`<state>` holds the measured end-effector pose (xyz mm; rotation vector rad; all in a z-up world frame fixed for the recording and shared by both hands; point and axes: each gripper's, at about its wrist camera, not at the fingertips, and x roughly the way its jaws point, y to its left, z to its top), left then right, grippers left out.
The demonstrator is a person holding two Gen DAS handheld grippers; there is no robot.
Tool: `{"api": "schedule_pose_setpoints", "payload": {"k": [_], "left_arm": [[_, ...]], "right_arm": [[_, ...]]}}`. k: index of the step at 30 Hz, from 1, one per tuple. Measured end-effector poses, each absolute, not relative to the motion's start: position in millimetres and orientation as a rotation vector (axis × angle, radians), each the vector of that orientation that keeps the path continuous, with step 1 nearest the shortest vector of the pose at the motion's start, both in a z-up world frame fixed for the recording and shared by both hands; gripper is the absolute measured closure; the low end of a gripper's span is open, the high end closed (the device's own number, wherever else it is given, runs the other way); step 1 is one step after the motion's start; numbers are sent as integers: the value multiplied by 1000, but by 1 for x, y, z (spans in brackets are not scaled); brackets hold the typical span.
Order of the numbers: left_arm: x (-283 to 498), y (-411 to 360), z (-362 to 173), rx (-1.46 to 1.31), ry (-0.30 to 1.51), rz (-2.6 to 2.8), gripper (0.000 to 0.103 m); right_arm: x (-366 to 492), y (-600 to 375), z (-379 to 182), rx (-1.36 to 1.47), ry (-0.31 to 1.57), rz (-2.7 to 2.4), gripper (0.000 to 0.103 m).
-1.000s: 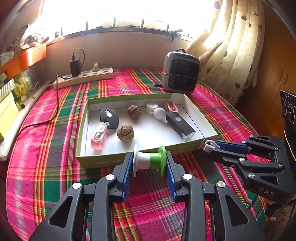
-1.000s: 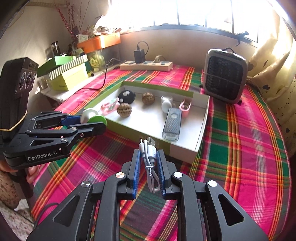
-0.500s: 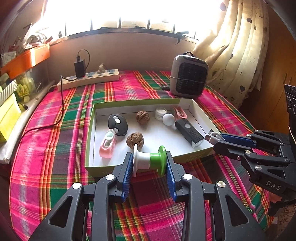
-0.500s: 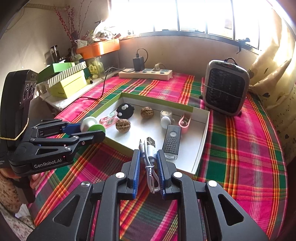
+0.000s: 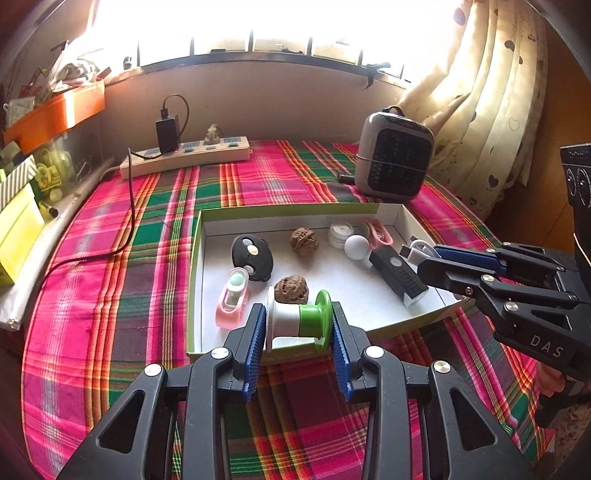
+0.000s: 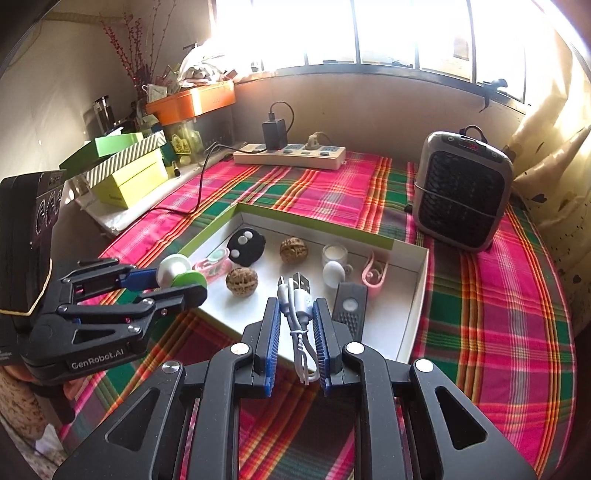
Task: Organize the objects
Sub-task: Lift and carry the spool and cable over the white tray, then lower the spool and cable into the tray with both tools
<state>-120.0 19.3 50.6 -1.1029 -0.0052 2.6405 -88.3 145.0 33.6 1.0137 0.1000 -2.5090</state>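
Two loads are hanging at the box (image 5: 413, 326) rim: I'm clamping the left claw (image 5: 298, 325) on the spool (image 5: 299, 320) and the right claw (image 6: 295, 317) on the cable (image 6: 297, 302); next, lowering and releasing inside.

spool (image 5: 300, 322): both end faces covered by the blue pads of the left tongs (image 5: 298, 334)
cable (image 6: 300, 314): middle stretch pinched out of sight between the pads of the right tongs (image 6: 296, 338)
box (image 5: 280, 214): near wall partly screened by spool and tongs in the left wrist view
flashlight (image 6: 349, 308): near end behind a right finger (image 6: 325, 343)
window (image 6: 369, 33): blown out, nothing legible beyond the bars
shelf clutter (image 6: 199, 70): far left, too small to name
counter (image 6: 498, 332): near edge cut off by the frame
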Motion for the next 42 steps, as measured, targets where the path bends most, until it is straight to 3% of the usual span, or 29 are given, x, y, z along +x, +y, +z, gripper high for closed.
{"api": "schedule_pose_setpoints", "payload": {"k": [19,42], "left_arm": [[-143,15,33,-1159,-4,2625,71],[-155,17,23,-1205,18,2624,71]], "right_arm": [[-149,120,12,1126,64,-2430,84],[-170,106,-11,1208,151,-2393,84]]}}
